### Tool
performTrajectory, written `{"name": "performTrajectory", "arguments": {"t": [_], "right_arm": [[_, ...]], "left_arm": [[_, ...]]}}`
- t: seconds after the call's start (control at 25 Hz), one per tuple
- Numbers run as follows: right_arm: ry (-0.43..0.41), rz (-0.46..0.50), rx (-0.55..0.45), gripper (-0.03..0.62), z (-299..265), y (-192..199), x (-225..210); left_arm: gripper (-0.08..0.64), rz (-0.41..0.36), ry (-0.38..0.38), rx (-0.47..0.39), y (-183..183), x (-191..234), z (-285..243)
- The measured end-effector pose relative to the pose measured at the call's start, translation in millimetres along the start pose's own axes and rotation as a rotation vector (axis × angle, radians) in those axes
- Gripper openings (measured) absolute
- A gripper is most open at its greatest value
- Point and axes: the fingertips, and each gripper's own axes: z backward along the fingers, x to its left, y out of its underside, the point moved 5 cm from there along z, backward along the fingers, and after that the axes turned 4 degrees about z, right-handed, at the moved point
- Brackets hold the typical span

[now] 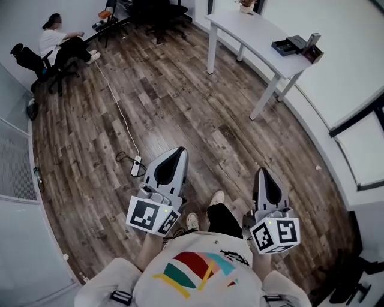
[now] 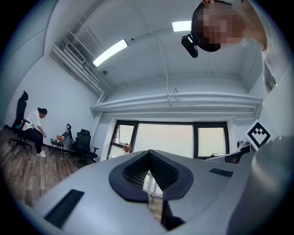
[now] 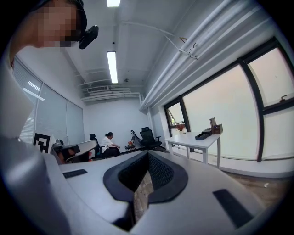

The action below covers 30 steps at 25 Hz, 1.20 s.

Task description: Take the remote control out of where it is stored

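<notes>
I see no remote control in any view. On the white table (image 1: 252, 33) at the far right lies a dark tray or box (image 1: 288, 46) with small items beside it; it also shows in the right gripper view as a dark box (image 3: 202, 136). My left gripper (image 1: 179, 150) hangs over the wooden floor in front of me, jaws shut with nothing between them, its tips (image 2: 148, 152) meeting. My right gripper (image 1: 262, 172) is beside it, also shut and empty, tips (image 3: 148, 153) together. Both are far from the table.
A white power strip (image 1: 136, 162) with a long cable lies on the floor just ahead of the left gripper. A person (image 1: 57, 42) sits on a chair at the far left. Black office chairs (image 1: 159, 12) stand at the back. Windows line the right wall.
</notes>
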Motion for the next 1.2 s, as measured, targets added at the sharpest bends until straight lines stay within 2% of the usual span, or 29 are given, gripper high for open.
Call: {"name": "performTrajectory", "arguments": {"t": [0.24,0.36,0.56,0.68,0.96,1.2], "right_arm": [[0.035,-0.038,-0.015,-0.006,-54.2,-4.9,-39.1],[0.057,-0.052,-0.045,-0.006,-90.8,-12.8,-70.9],[0.094,-0.108,-0.062,-0.006,-142.2,-29.5,-125.4],[0.1,-0.087,-0.091,-0.006,-164.6,-45.3,-151.1],[0.124,-0.079,-0.084,-0.006,-186.2,-48.3,-190.0],[0.143,-0.088,-0.062,-0.006,-201.6,-44.1,-206.4]], "left_arm": [[0.008,-0.007,0.049,0.04,12.9,15.4,-68.4],[0.006,-0.044,0.08,0.03,9.0,24.1,-120.2],[0.007,-0.055,0.105,0.014,-4.1,36.9,-203.6],[0.008,-0.064,0.124,-0.013,-10.5,36.8,-243.6],[0.007,-0.087,0.176,0.012,1.9,22.1,-297.0],[0.007,-0.092,0.155,-0.013,-3.7,28.2,-320.1]]}}
